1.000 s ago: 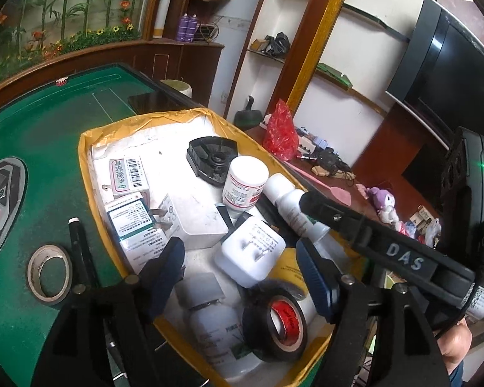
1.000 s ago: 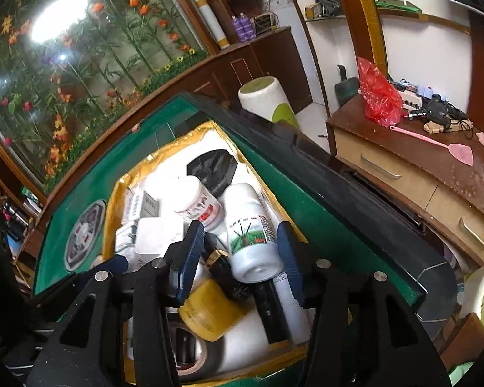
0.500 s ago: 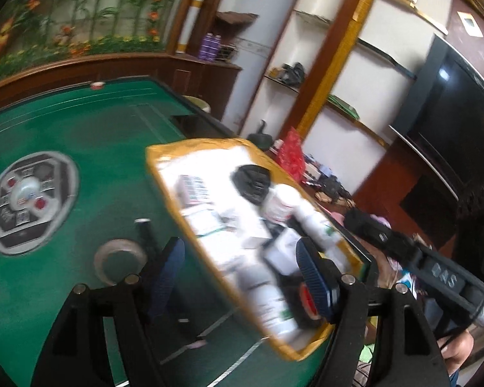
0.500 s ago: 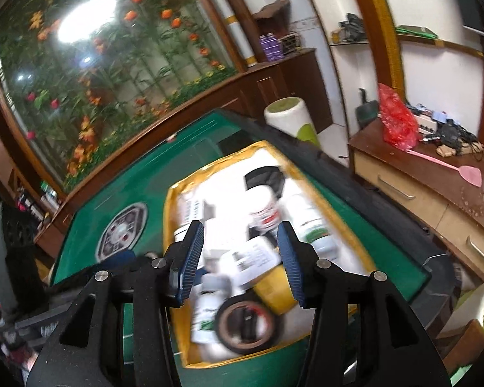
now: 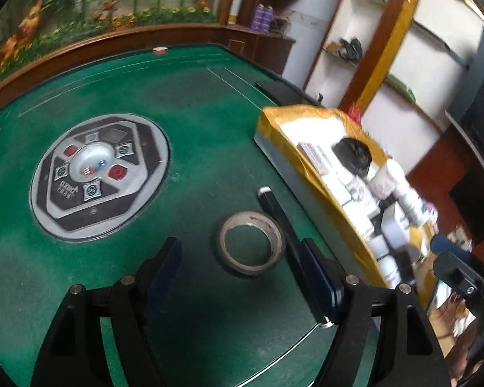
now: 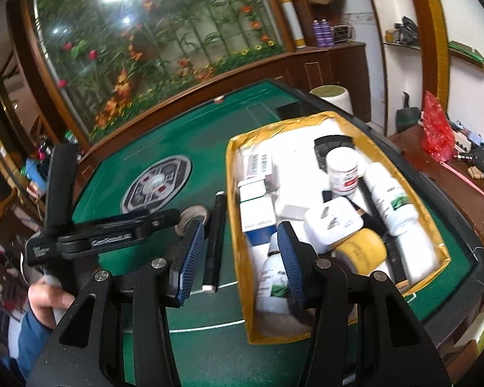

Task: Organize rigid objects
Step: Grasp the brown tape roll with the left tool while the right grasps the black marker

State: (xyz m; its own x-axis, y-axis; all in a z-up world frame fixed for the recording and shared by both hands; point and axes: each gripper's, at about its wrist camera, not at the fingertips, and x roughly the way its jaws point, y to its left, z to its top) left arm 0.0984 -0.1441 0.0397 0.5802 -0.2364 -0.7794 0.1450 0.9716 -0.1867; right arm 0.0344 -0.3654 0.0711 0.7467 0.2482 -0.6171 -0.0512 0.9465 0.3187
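Blur smears the box contents; left gripper and right gripper fingers spread, empty.

tape roll flat on felt | black marker beside (touching) | box full

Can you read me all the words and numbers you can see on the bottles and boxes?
None can be read for sure.
White jar: red label, print blurred.
White bottle: green label, print too small.
Barcode box: bars only, digits blurred.
Yellow tape roll: dark print, too blurred.
Table's control panel: small logo, unreadable.
Left gripper's arm: embossed lettering, too faint.
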